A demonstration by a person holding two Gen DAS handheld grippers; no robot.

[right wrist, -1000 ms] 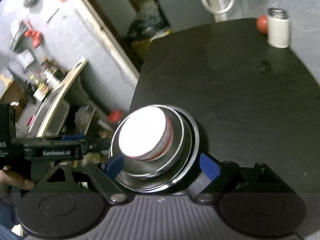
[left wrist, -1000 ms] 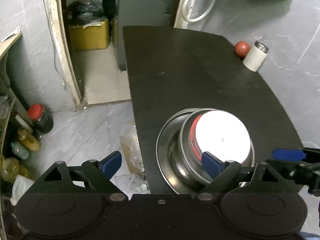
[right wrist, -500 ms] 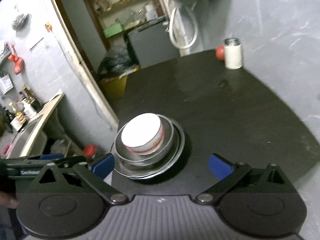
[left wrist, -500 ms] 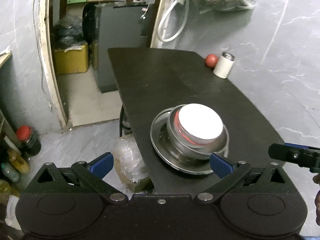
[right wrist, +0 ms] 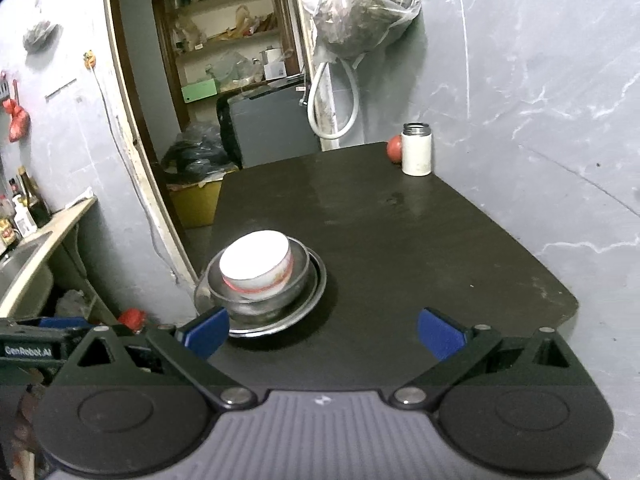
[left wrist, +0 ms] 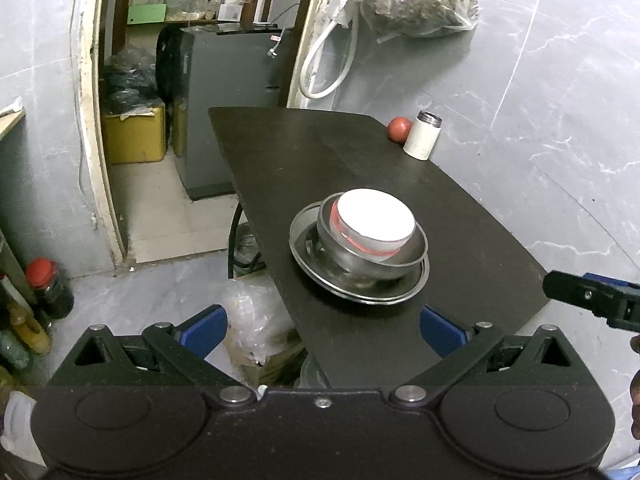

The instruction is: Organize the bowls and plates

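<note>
Sink [right wrist: 16, 264] (right view only), stacked bowls [left wrist: 374, 226], black table [left wrist: 460, 216]

You are standing in a lived-in home kitchen, at a dark table [right wrist: 400, 240] pushed against a grey marble-patterned wall [right wrist: 540, 80]. At about 9 o'clock in the right wrist view a steel sink [right wrist: 20, 264] sits in a counter with bottles [right wrist: 24, 204] lined behind it. At 12 o'clock a doorway opens on pantry shelves [right wrist: 228, 40] crowded with jars and boxes, with a grey appliance [right wrist: 272, 128] and a yellow bin [right wrist: 196, 204] below. A full plastic bag [right wrist: 364, 12] hangs at 1 o'clock. On the table stand a white canister [right wrist: 417, 149] and a tomato [right wrist: 394, 149], and stacked steel dishes [right wrist: 260, 296] with a white bowl [right wrist: 256, 268] sit at the near edge.
</note>
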